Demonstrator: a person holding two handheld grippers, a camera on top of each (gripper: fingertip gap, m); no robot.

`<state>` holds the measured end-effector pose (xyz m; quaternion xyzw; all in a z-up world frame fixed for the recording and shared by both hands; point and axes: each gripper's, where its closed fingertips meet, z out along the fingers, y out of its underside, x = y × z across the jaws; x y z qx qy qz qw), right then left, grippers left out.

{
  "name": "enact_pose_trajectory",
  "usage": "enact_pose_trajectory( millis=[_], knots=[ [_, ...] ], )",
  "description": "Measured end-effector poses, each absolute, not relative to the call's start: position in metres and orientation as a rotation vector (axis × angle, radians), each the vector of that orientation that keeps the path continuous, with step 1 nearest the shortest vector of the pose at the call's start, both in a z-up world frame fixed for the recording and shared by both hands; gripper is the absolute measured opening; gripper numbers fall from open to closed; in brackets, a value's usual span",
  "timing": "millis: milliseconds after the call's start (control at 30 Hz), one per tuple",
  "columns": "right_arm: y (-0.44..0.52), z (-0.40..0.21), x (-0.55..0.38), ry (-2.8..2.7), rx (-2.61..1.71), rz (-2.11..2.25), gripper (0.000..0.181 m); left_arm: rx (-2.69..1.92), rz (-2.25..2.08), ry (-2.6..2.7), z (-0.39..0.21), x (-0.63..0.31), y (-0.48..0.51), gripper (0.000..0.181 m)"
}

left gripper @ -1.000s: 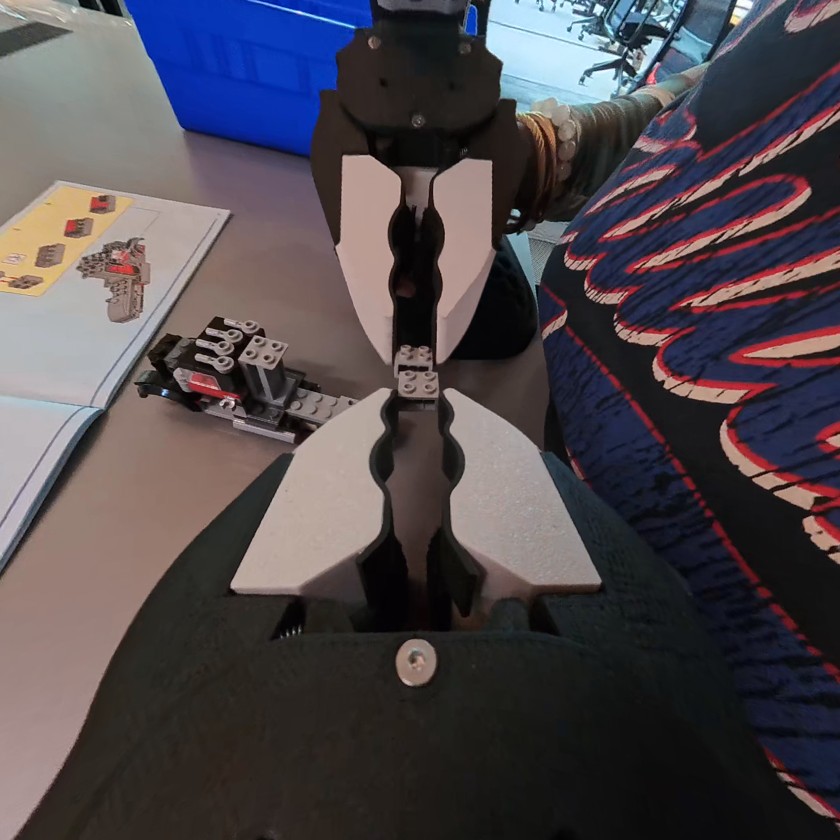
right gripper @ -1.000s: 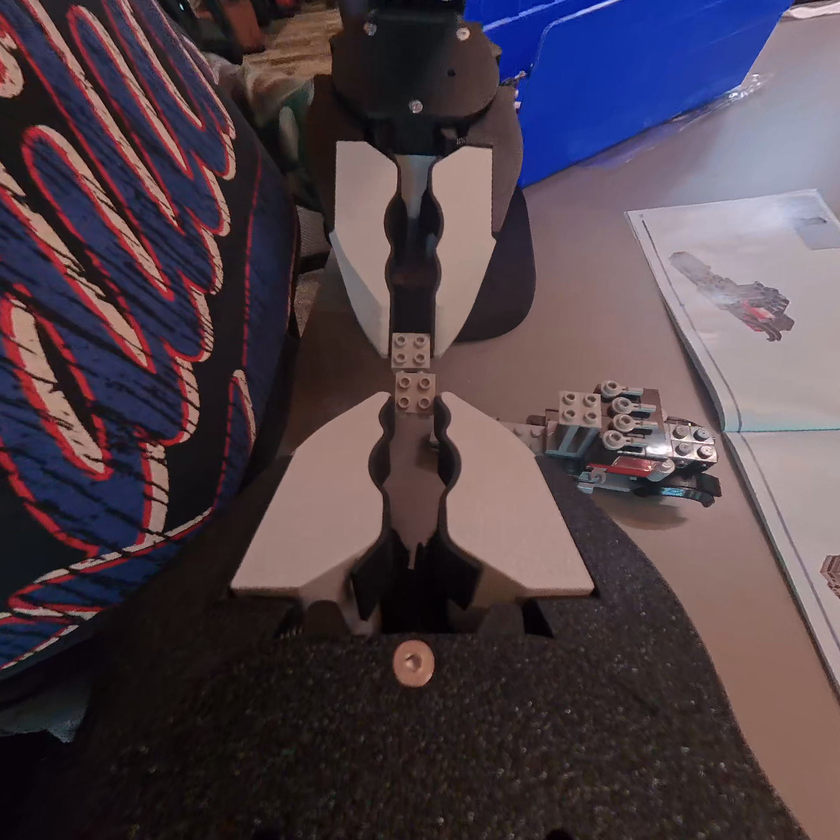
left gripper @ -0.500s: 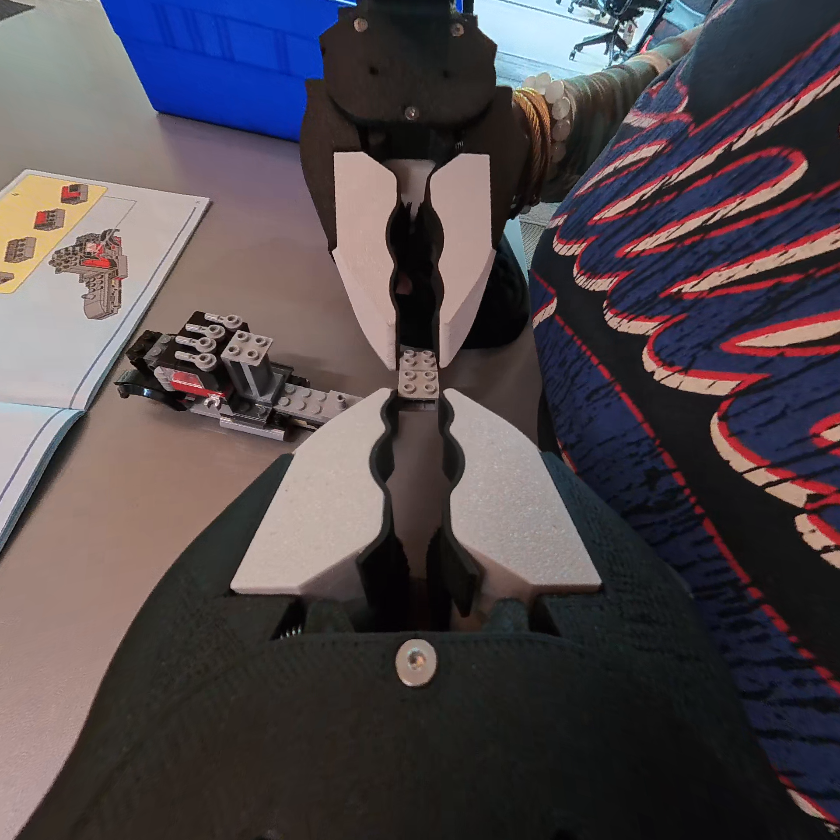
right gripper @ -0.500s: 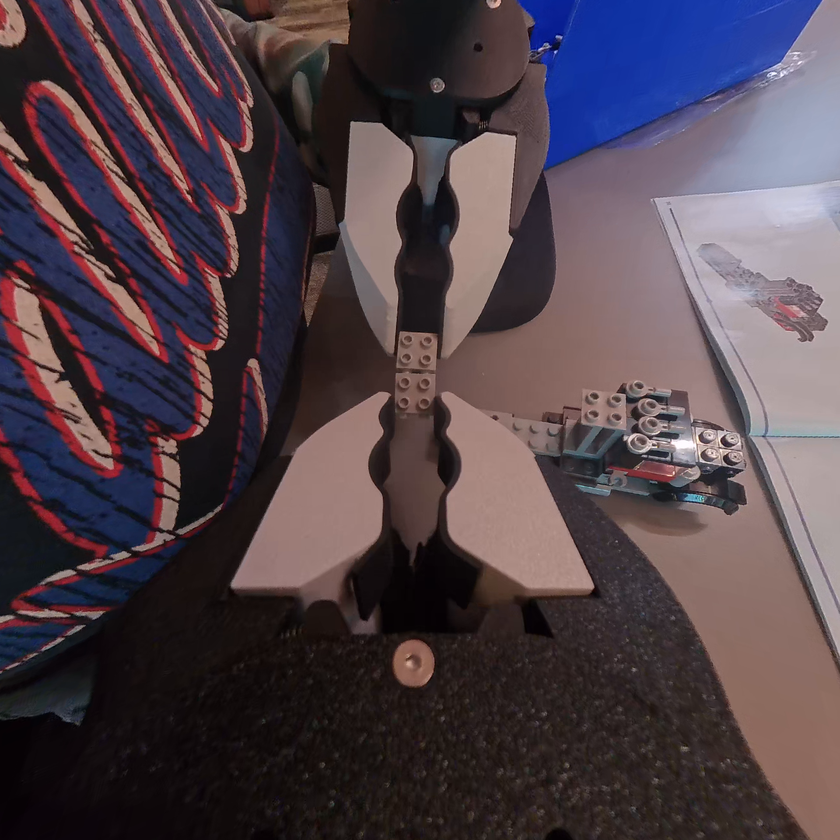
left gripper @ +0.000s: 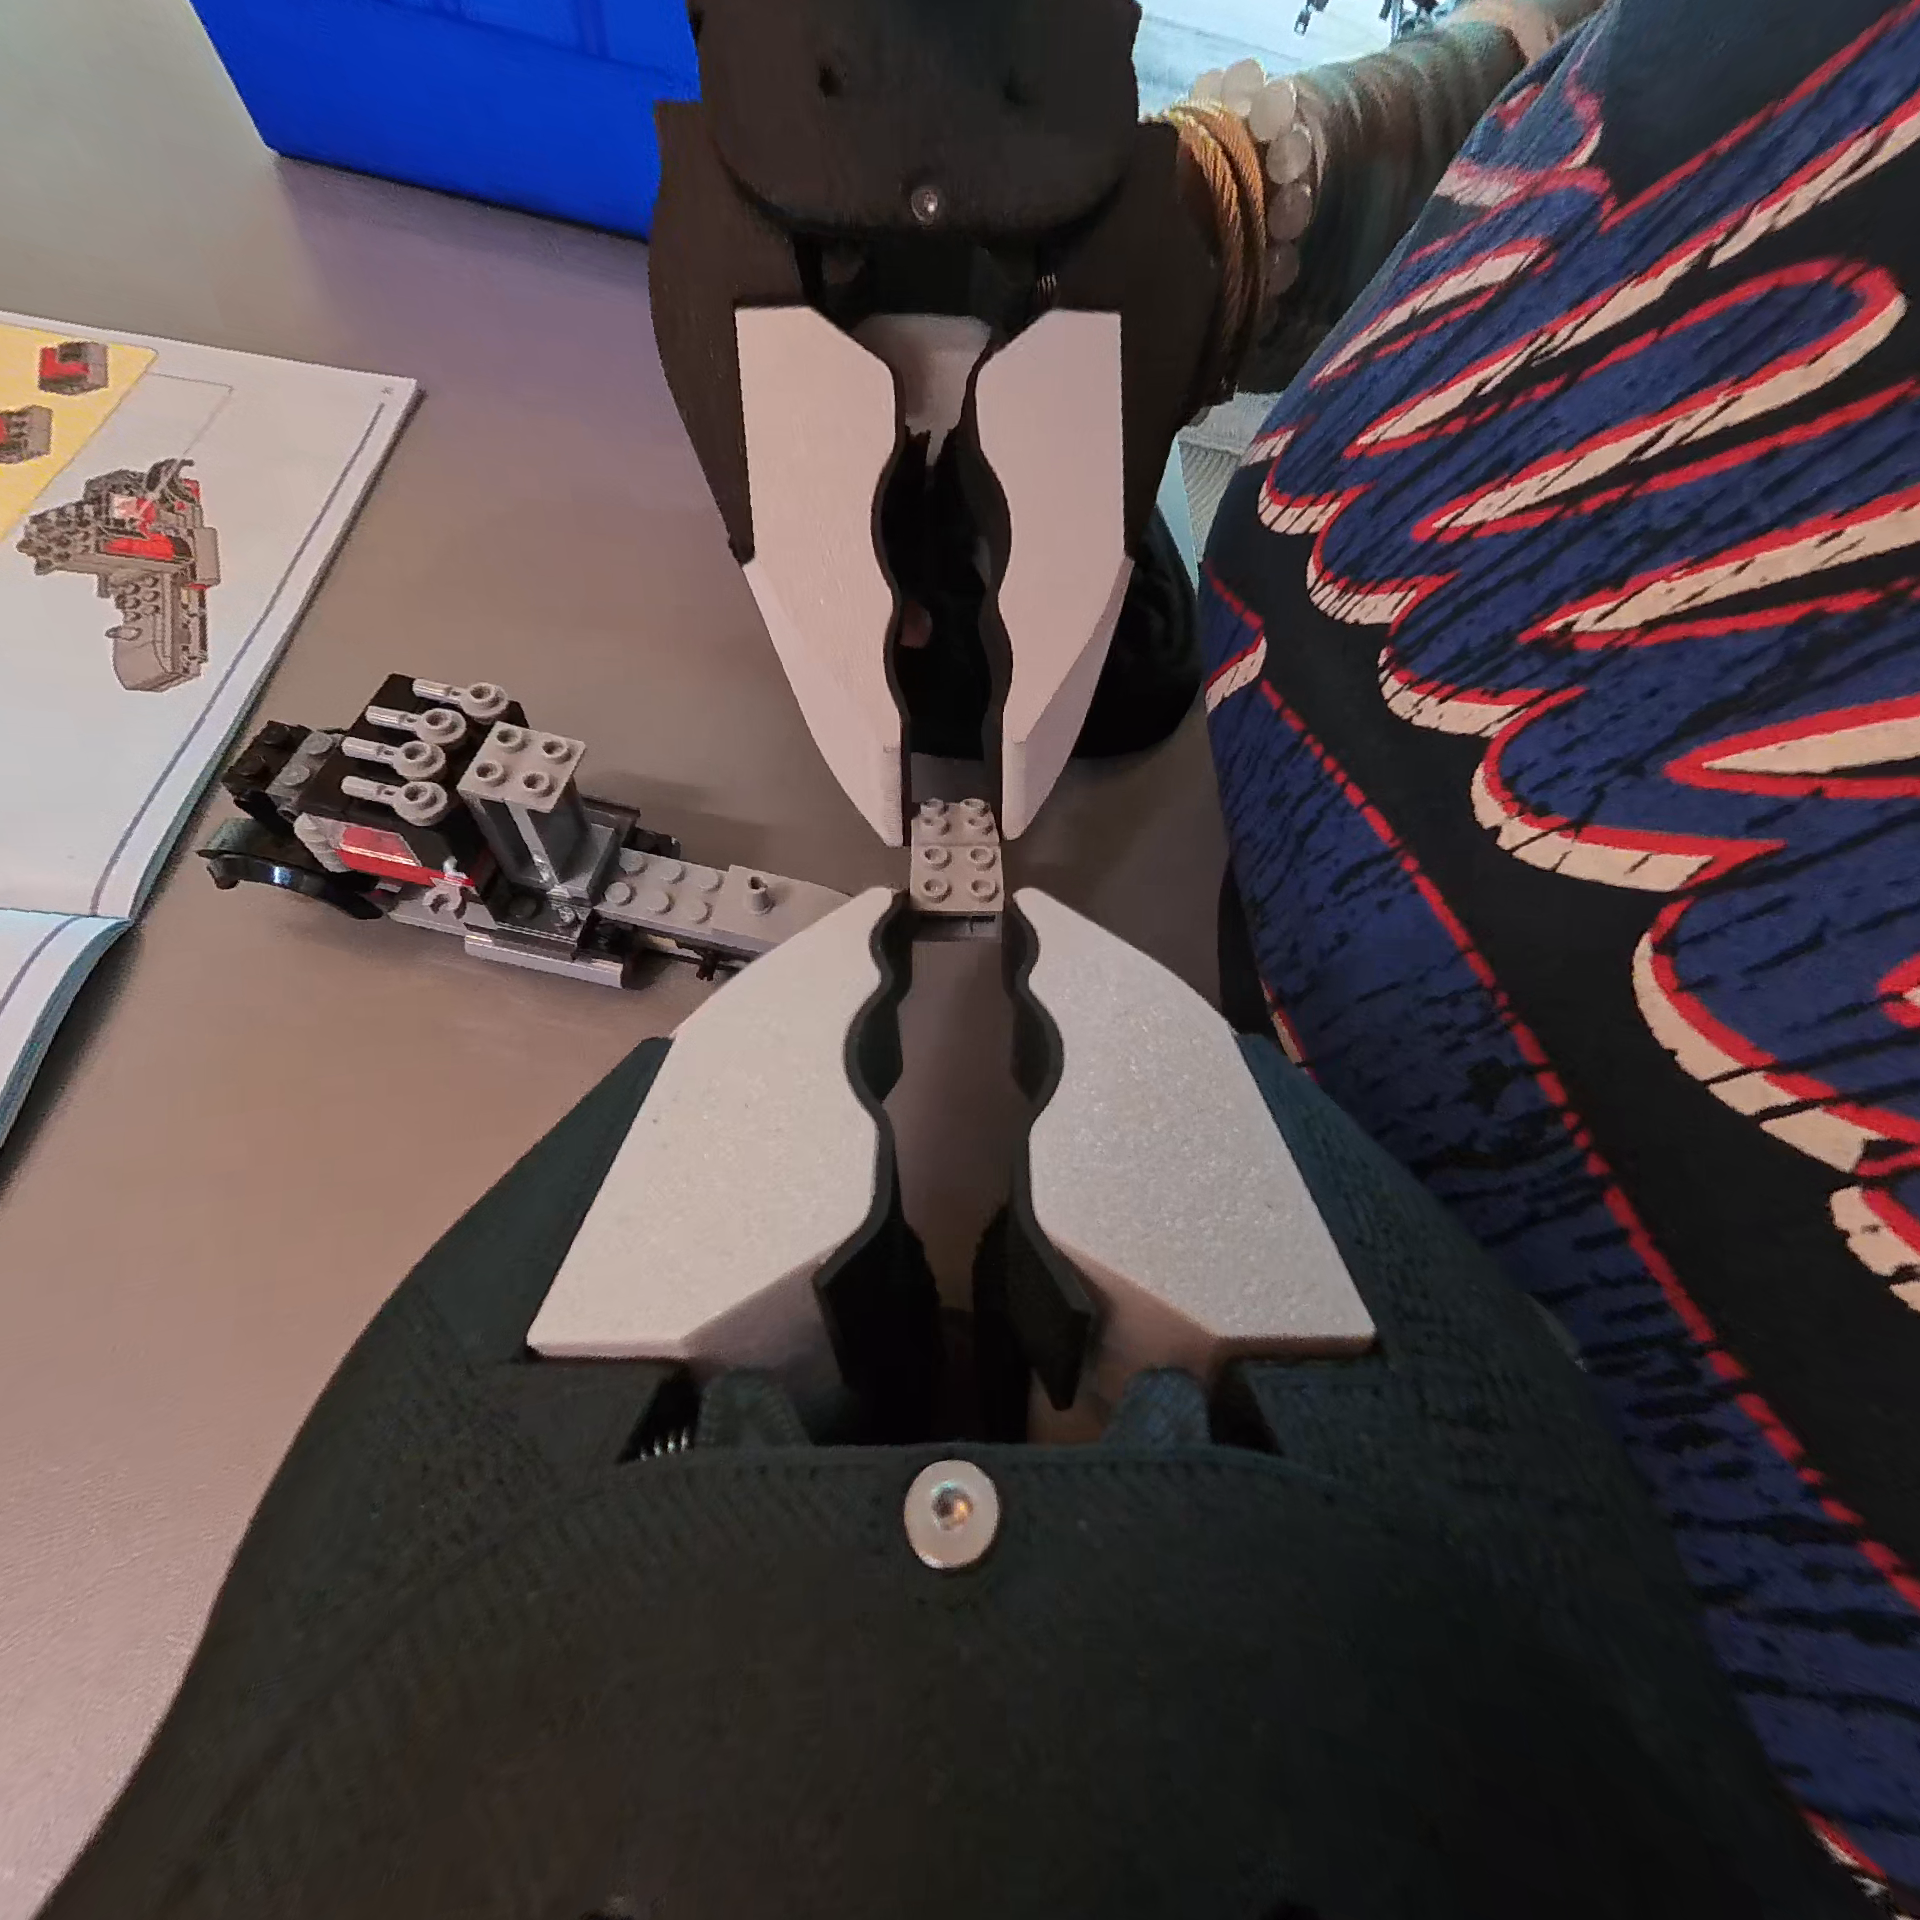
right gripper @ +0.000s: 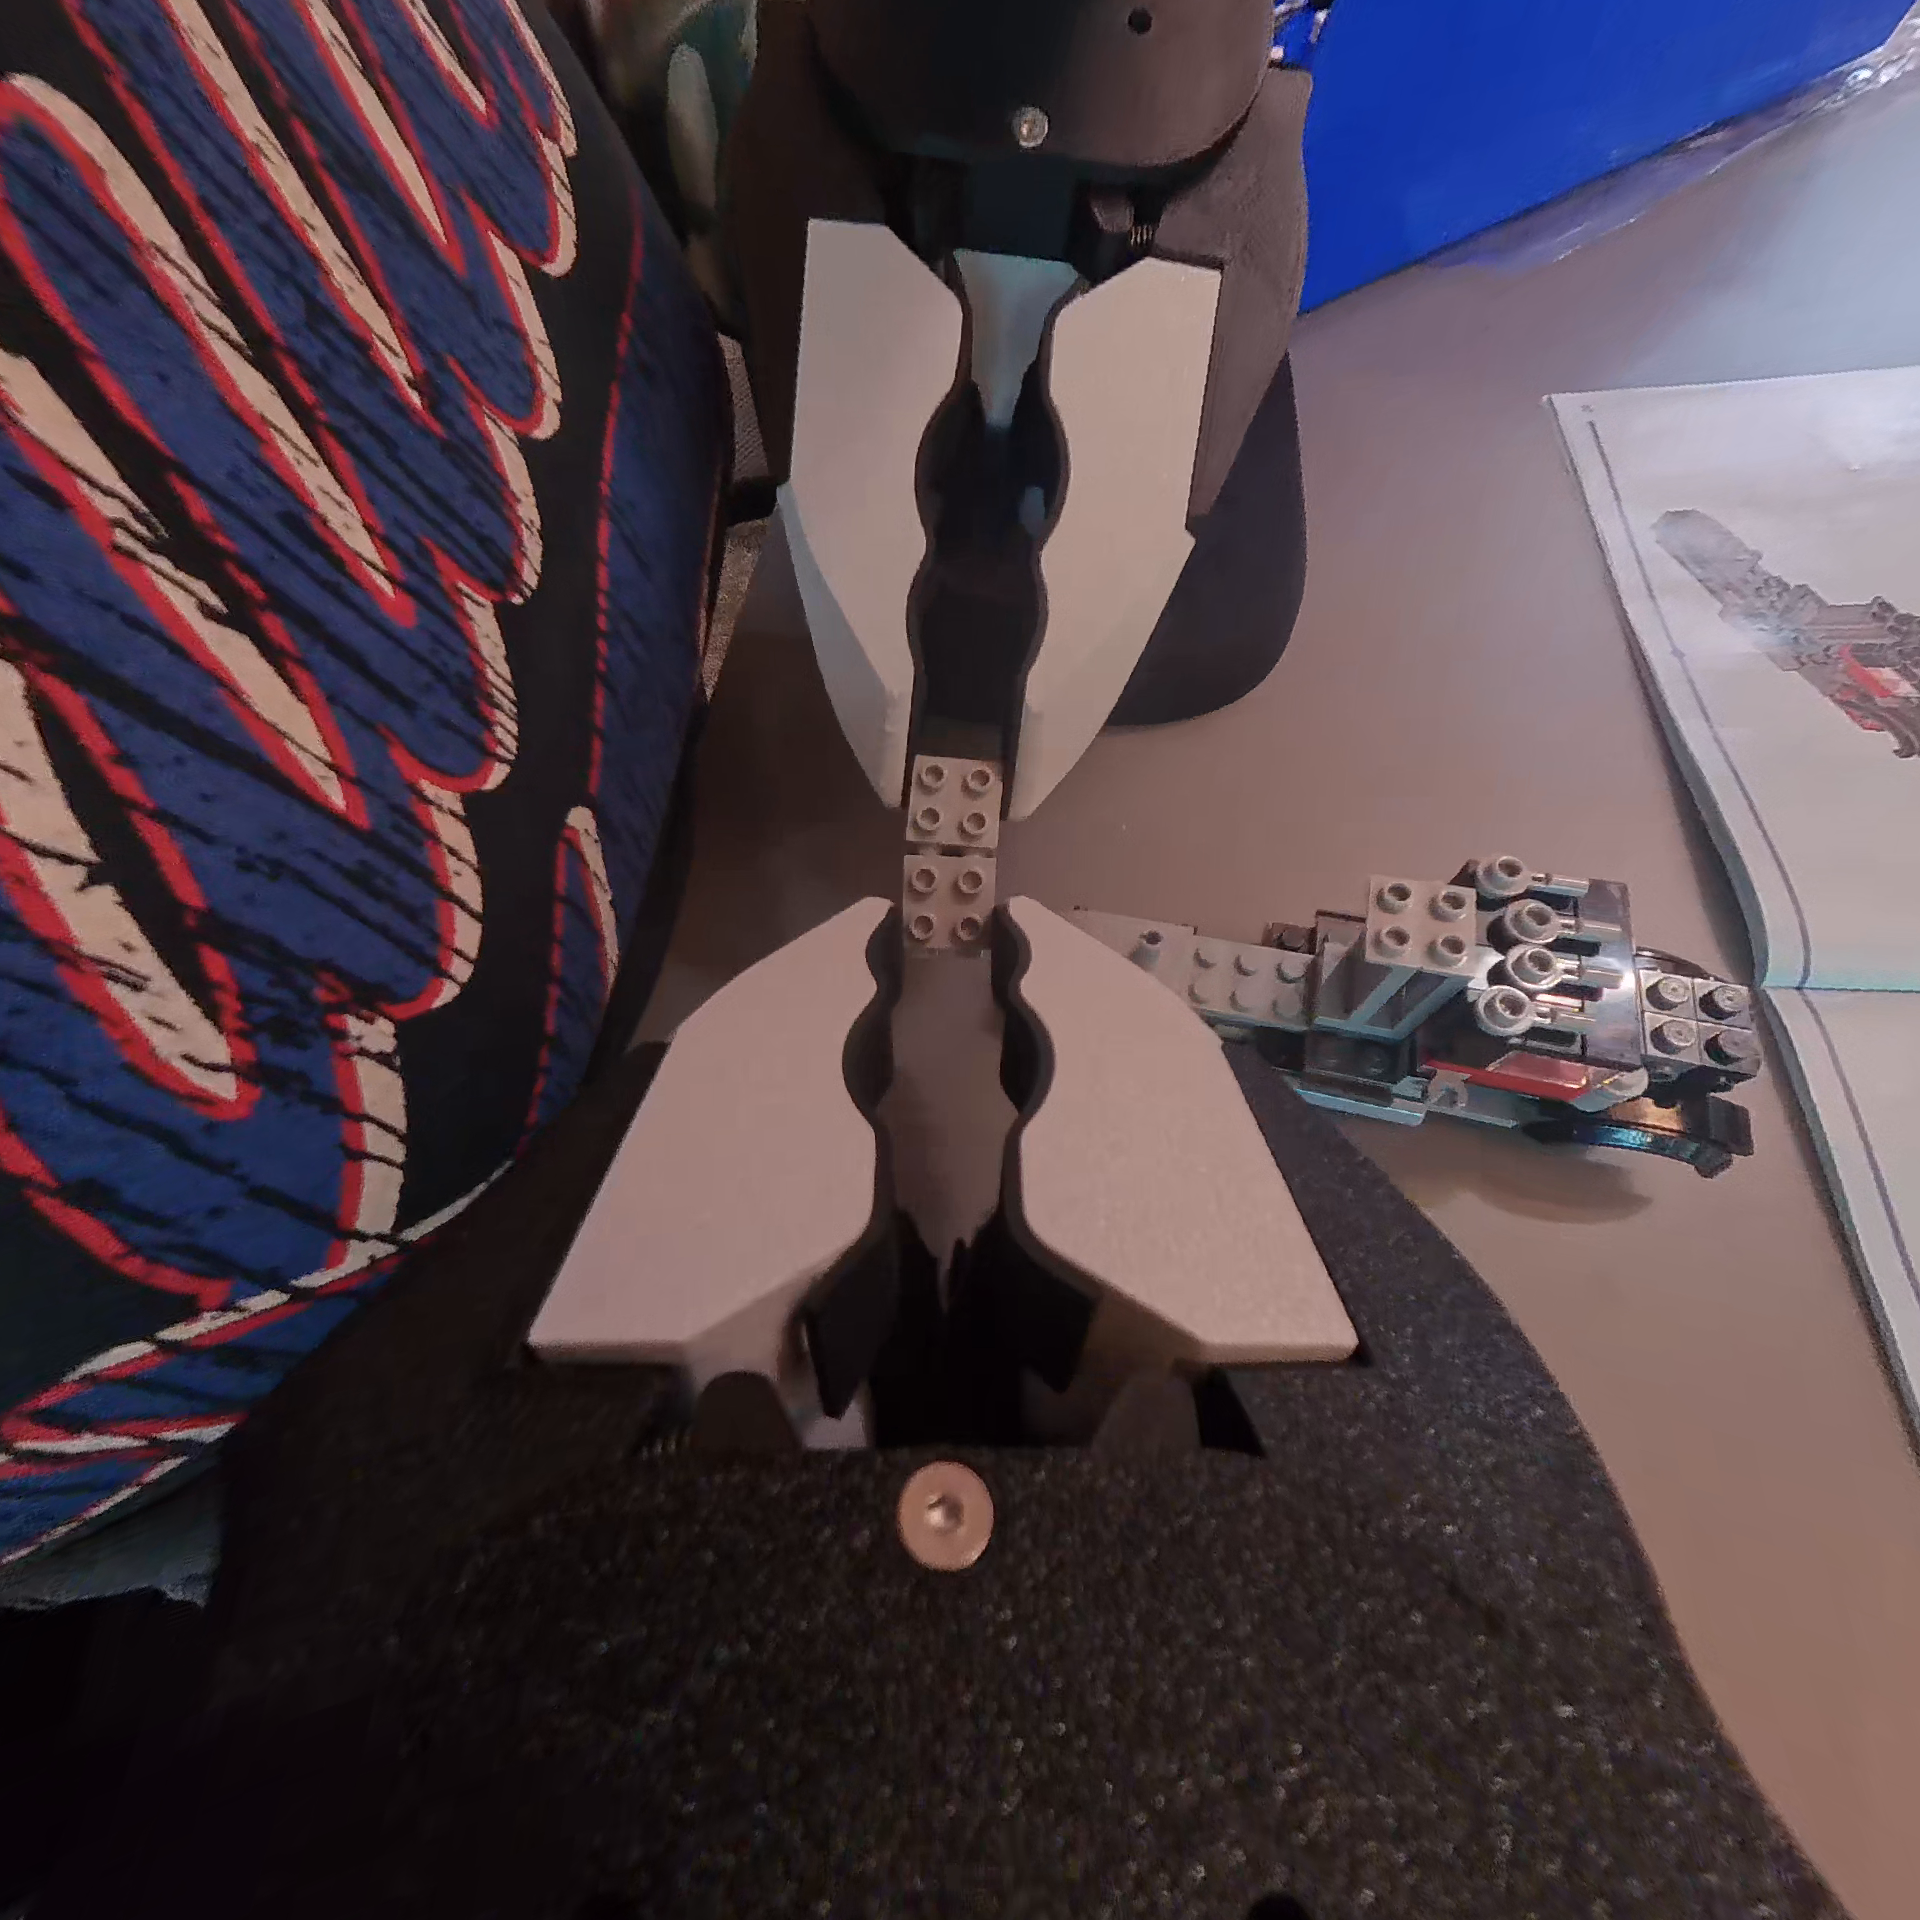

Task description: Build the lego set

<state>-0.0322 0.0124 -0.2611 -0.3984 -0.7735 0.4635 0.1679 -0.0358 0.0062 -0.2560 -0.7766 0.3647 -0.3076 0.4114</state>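
My left gripper (left gripper: 956,906) is shut on a small grey 2x2 plate (left gripper: 956,868). My right gripper (right gripper: 945,920) is shut on a second grey 2x2 plate (right gripper: 943,902). The two grippers point tip to tip above the table. In the left wrist view the right gripper (left gripper: 958,823) holds its plate (left gripper: 964,816) just behind mine. In the right wrist view the left gripper (right gripper: 956,805) holds its plate (right gripper: 956,798) edge to edge with mine, with a thin seam between. The partly built grey, black and red model (left gripper: 488,831) lies on the table, also in the right wrist view (right gripper: 1507,997).
An open instruction booklet (left gripper: 156,582) lies beyond the model, also in the right wrist view (right gripper: 1766,675). A blue bin (left gripper: 468,104) stands at the back of the grey table (left gripper: 260,1195). A person's patterned garment (left gripper: 1610,831) fills the side by the table edge.
The two grippers have moved closer together. The gap between the two grey plates has closed and they now meet. The model and booklet have not moved on the table.
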Motion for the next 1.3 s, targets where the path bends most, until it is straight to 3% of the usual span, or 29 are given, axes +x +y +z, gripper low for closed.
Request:
enact_pose_trajectory(
  millis=[1300],
  knots=[
    [0.004, -0.235, -0.042, -2.004, -1.159, 1.518, 0.016, -1.854, -0.828, 0.839, -0.241, -0.037, 0.002, 0.017]
  ],
)
